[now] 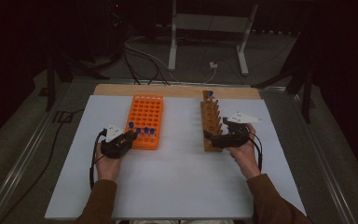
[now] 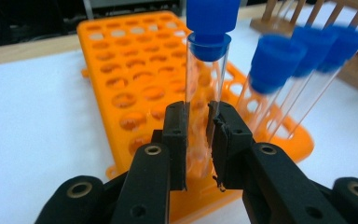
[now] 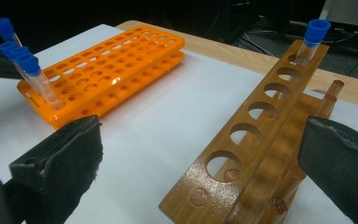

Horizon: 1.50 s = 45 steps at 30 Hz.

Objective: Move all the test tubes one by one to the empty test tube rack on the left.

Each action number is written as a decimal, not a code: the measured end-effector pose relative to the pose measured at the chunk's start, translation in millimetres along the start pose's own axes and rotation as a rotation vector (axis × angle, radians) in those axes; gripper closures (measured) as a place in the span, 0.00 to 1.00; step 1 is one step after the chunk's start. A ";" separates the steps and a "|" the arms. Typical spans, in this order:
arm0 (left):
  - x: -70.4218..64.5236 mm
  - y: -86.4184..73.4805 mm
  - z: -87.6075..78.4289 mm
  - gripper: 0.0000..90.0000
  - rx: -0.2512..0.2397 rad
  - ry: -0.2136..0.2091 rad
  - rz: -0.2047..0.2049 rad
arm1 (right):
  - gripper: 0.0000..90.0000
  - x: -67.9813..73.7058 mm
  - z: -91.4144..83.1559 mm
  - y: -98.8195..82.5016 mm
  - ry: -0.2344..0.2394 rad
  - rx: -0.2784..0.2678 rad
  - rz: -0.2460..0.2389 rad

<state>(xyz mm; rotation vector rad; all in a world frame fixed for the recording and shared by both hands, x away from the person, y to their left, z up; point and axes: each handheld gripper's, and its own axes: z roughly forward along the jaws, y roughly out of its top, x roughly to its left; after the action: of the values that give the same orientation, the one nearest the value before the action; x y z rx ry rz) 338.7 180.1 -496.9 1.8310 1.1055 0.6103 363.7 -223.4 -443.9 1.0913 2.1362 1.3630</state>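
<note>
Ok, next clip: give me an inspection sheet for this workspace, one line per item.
Surface: white board on a wooden tabletop, bare in front of the racks.
Job's things: orange rack at left with blue-capped tubes at its near end; wooden rack at right with one capped tube in its far hole; a clear tube with a blue cap is in the left grip.
Clutter: nothing seen.
Grippers: left gripper shut on the clear tube above the orange rack's near end; right gripper open, jaws wide on either side of the wooden rack's near end.
Cables: black cable trails from the left gripper; loose cables on the floor beyond.
Surroundings: dark room, white stand behind the table.
</note>
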 end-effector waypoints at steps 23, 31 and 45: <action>-0.8 -0.2 -4.7 0.78 0.003 0.015 0.010 | 0.00 2.3 2.8 -1.1 0.011 0.007 -0.006; -0.7 0.2 -3.7 0.87 0.025 0.006 0.017 | 0.00 3.1 3.9 0.2 0.010 0.004 -0.010; 3.7 -0.4 -18.3 0.65 -0.017 -0.023 -0.063 | 0.00 -3.6 5.4 13.1 -0.015 -0.008 -0.005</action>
<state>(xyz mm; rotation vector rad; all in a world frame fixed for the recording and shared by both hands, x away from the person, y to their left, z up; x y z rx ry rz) 326.5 191.3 -488.4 1.7777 1.1351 0.5586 374.8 -220.0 -435.1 1.0889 2.1203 1.3557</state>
